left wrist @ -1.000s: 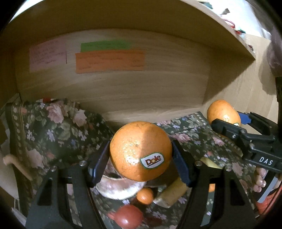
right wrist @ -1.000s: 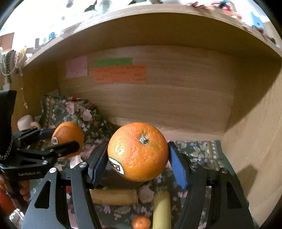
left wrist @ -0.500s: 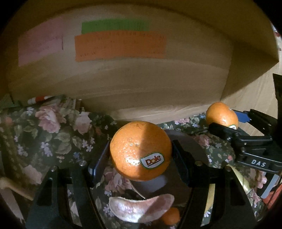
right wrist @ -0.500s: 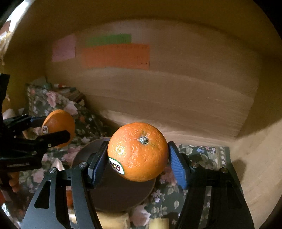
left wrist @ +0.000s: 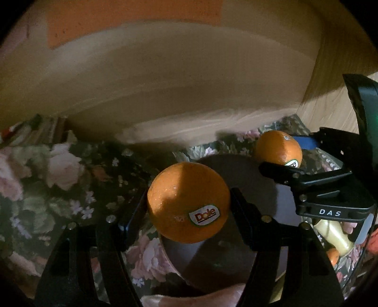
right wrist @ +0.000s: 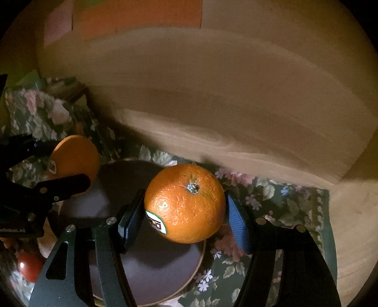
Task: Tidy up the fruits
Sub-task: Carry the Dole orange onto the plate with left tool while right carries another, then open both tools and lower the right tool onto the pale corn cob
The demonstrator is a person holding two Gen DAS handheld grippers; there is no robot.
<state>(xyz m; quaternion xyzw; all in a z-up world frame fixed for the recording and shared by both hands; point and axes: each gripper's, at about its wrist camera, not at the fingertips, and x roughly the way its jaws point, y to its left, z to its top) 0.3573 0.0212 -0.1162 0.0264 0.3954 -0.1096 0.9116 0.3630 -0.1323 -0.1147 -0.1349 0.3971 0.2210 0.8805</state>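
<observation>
My left gripper (left wrist: 189,207) is shut on an orange with a Dole sticker (left wrist: 184,200), held over the left edge of a dark round plate (left wrist: 255,189). My right gripper (right wrist: 185,210) is shut on a second orange (right wrist: 189,207), held over the plate's right side (right wrist: 153,264). Each gripper shows in the other's view: the right one with its orange (left wrist: 278,148) at the right of the left wrist view, the left one with its orange (right wrist: 75,158) at the left of the right wrist view.
A floral cloth (right wrist: 271,203) covers the shelf floor under the plate. The wooden back wall (right wrist: 212,94) with coloured paper notes (right wrist: 137,14) is close ahead. A yellow banana (left wrist: 335,236), a small orange fruit (left wrist: 333,256) and a red tomato (right wrist: 28,266) lie nearby.
Both grippers have moved forward and down into the shelf with their oranges. The plate now lies right below them and the back wall looks nearer.
</observation>
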